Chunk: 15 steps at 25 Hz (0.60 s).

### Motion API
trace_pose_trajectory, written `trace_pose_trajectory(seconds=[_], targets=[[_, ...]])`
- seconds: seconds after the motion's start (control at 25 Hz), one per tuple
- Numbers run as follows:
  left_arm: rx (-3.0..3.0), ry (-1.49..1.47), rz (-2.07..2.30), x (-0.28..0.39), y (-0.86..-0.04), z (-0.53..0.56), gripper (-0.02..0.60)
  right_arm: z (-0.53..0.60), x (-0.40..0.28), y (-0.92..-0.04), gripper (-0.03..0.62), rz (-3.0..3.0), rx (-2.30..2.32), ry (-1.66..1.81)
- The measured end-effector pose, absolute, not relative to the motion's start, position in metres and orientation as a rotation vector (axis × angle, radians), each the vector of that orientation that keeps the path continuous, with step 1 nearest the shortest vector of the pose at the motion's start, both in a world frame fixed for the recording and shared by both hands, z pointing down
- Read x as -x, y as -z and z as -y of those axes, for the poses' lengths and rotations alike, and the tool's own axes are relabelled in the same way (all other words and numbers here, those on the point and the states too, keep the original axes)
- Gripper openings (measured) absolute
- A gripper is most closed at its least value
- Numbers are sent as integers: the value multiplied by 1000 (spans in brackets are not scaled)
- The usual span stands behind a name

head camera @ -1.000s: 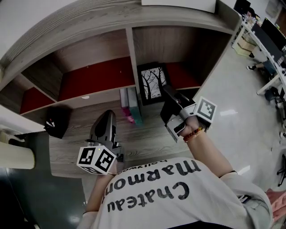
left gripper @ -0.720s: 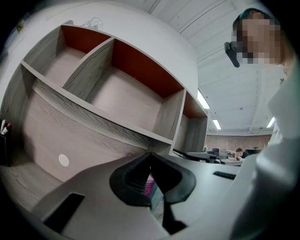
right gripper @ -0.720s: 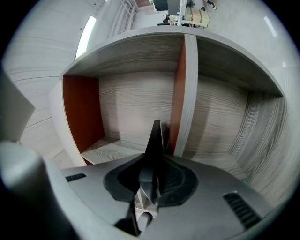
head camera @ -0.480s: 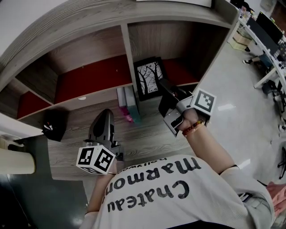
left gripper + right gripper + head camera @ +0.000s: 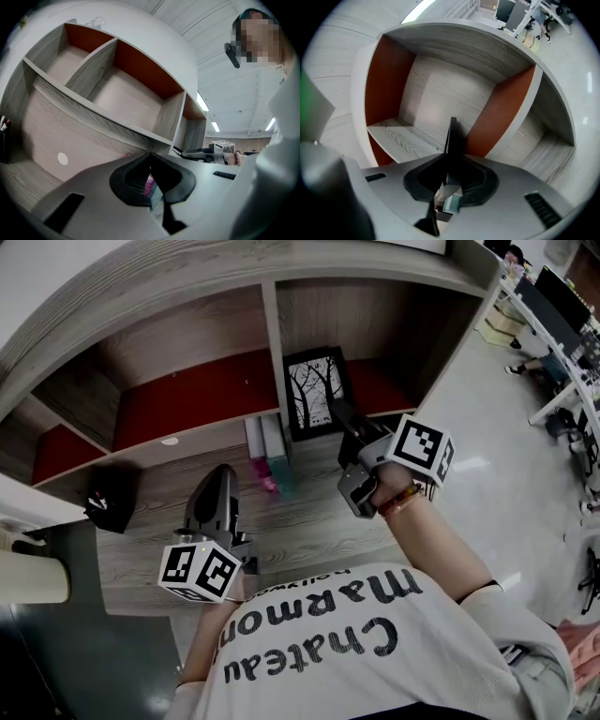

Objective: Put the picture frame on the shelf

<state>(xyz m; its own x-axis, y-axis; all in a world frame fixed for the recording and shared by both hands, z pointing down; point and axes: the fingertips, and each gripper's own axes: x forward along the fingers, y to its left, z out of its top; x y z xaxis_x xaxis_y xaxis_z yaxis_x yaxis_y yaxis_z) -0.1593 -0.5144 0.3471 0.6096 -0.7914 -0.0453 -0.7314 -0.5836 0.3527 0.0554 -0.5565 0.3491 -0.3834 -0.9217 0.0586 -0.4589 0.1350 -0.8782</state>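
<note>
On the shelf (image 5: 197, 395), just right of its divider, the picture frame (image 5: 314, 392) stands upright, its edge between the right claw's (image 5: 337, 413) opening jaws, apparently steadied until it balances, while the left claw (image 5: 225, 474) hangs clenched, empty, above the surface (image 5: 309, 521).

Upright books (image 5: 267, 448), black pen holder (image 5: 110, 501)

shirt (image 5: 375, 673) print: "Chateau Marmon…", large dark letters, upside down in head view
smaller line beside it: too small to read
</note>
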Motion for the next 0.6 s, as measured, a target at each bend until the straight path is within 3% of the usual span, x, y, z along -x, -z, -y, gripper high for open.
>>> trace_pose_trajectory(seconds=[0.6], targets=[[-2550,321,1232,161,-342,506,17,564,-56,-344,114,-2126,1626,1073]])
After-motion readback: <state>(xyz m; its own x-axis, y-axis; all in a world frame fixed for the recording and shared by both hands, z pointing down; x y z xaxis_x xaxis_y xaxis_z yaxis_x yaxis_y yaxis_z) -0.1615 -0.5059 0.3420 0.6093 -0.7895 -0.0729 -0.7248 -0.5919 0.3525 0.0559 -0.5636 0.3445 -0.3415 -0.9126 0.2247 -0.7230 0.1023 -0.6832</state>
